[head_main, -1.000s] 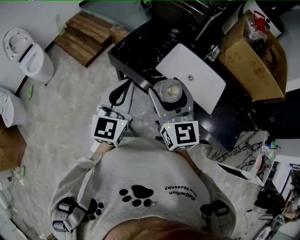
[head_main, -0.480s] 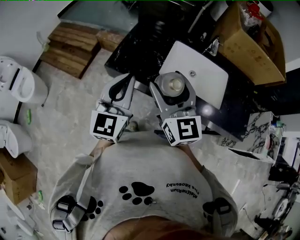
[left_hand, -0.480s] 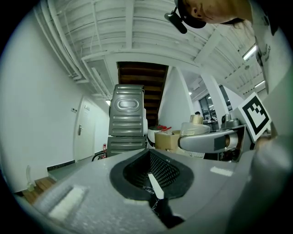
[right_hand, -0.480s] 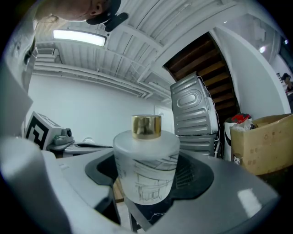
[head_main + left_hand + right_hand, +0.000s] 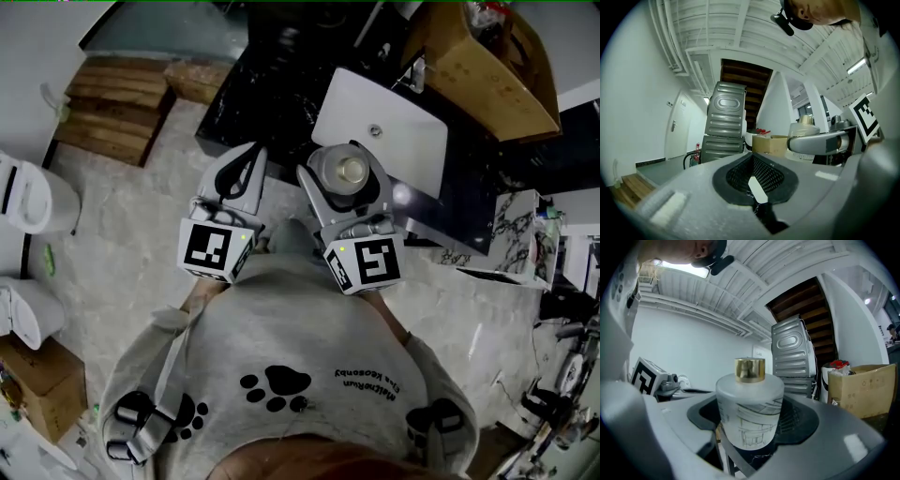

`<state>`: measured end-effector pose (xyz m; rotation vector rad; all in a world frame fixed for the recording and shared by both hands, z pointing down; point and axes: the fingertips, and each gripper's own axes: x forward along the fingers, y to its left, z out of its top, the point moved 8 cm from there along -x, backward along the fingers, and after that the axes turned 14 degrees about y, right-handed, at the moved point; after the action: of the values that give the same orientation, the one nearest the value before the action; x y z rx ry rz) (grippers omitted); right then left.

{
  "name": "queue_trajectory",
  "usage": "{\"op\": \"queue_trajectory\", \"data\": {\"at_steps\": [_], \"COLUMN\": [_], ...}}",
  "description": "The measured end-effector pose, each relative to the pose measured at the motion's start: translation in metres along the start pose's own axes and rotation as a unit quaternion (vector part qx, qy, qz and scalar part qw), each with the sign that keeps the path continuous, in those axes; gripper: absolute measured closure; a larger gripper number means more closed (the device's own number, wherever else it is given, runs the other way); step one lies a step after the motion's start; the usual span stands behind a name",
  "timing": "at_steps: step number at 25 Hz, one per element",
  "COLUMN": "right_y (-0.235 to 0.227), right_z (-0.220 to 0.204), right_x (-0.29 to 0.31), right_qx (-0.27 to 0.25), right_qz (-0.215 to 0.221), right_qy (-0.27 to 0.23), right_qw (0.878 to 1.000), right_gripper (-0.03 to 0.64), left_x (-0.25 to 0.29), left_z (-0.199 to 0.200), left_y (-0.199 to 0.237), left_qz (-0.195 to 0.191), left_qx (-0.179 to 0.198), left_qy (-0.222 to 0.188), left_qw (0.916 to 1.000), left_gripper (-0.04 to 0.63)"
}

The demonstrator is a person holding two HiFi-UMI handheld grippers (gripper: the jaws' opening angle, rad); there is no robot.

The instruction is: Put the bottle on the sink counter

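Note:
A round frosted bottle [image 5: 352, 172] with a gold cap stands upright between the jaws of my right gripper [image 5: 348, 180], which is shut on it. In the right gripper view the bottle [image 5: 749, 401] fills the middle, and the right gripper [image 5: 752, 430] clasps its lower body. It hangs in the air at the near edge of the black sink counter [image 5: 281, 84], just short of the white basin [image 5: 384, 122]. My left gripper [image 5: 234, 183] is beside it on the left, over the floor, shut and with nothing in it. The left gripper [image 5: 757, 185] shows its jaws met.
A cardboard box [image 5: 473, 61] sits on the counter at the back right, behind a tap [image 5: 415, 73]. Wooden steps [image 5: 108, 108] lie on the floor at the left, with white toilets [image 5: 23, 202] at the far left. A marble-patterned slab [image 5: 511, 234] is at the right.
The counter and basin have slid left and nearer in the head view, so the held bottle now sits closer to the basin. Both grippers keep their states.

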<state>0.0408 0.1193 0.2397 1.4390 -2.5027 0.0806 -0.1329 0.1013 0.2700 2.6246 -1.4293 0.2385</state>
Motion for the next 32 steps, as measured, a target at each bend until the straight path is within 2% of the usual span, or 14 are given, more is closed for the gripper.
{"op": "queue_trajectory", "data": {"at_steps": [6,12,32], "right_y": [-0.008,-0.023,-0.138], "right_z": [0.001,0.005,0.003], "right_x": [0.009,0.035,0.15], "right_qx": [0.003,0.008,0.005], "right_qz": [-0.012,-0.003,0.014], "right_qy": [0.01,0.007,0.009], "right_qw": [1.0,1.0,1.0], "right_gripper": [0.282,0.282,0.282], "left_x": [0.014,0.037,0.177], "left_z": [0.0,0.002,0.032], "left_y": [0.008,0.021,0.063], "left_qz": [-0.011,-0.013,0.004], "left_qx": [-0.006,-0.009,0.014], "left_qy": [-0.005,0.018,0.009], "left_qw": [0.9999,0.9997,0.9999], "left_gripper": [0.594,0.594,0.593]}}
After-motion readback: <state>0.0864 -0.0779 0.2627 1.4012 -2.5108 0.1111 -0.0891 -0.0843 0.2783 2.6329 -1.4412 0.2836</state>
